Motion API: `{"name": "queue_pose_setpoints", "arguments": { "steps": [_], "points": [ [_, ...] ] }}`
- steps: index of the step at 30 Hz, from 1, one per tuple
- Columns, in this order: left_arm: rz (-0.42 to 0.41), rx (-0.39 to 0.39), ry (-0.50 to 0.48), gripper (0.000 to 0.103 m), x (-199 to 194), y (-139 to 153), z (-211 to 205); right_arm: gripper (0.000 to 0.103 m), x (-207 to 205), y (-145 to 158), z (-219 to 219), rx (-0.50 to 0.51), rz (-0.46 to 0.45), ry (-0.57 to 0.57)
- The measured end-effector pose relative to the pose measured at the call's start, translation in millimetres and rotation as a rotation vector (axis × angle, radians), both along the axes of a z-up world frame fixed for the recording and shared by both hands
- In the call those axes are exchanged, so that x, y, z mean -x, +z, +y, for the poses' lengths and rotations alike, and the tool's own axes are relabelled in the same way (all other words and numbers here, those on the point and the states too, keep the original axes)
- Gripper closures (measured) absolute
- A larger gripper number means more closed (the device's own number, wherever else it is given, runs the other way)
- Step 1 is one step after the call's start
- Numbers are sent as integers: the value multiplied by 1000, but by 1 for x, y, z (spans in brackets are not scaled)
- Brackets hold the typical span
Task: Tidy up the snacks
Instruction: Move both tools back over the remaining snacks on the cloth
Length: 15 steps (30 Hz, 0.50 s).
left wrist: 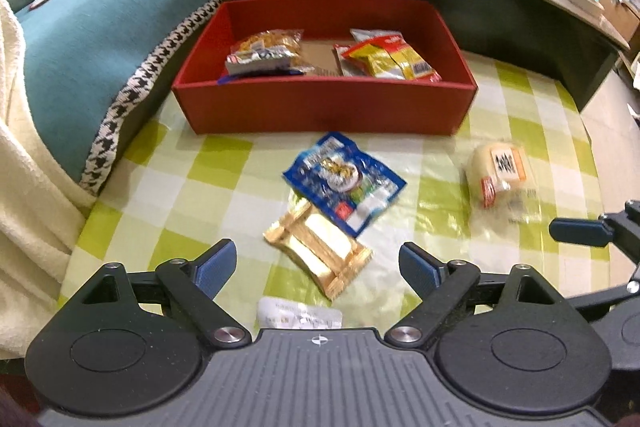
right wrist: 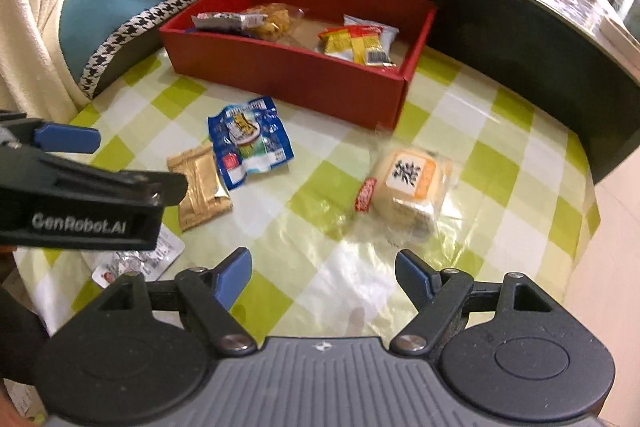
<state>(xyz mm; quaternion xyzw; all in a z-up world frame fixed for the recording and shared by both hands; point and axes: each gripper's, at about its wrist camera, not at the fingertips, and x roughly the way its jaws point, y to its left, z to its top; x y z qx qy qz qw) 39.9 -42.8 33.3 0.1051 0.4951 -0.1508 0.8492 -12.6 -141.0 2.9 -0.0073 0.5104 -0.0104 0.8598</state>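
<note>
Checked tablecloth (left wrist: 208,167) under red box (left wrist: 320,107); teal sofa (left wrist: 100,39) beside.

Tablecloth (left wrist: 208,163): glossy checked plastic film, wrinkled, shiny glare.
Box (left wrist: 320,107): matt red card, bare brown card floor.
Blue packet (left wrist: 344,183), gold packet (left wrist: 320,251): glossy foil.
Bun wrapper (right wrist: 412,191): clear crinkled plastic.
Towel (left wrist: 24,155): rough cream terry cloth.
Left gripper (left wrist: 316,267): matt black plastic, ribbed blue pads, bright metal pivots.
</note>
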Motion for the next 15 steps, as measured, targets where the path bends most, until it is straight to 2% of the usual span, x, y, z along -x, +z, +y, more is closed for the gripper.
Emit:
{"name": "queue_pose_setpoints", "arguments": {
  "steps": [8, 15],
  "points": [
    [-10, -33, -9, 11, 11, -5, 1, 22, 7, -1, -6, 67, -17, -40],
    [-1, -23, 39, 10, 6, -4, 18, 22, 4, -2, -14, 51, -18, -53]
  ]
}}
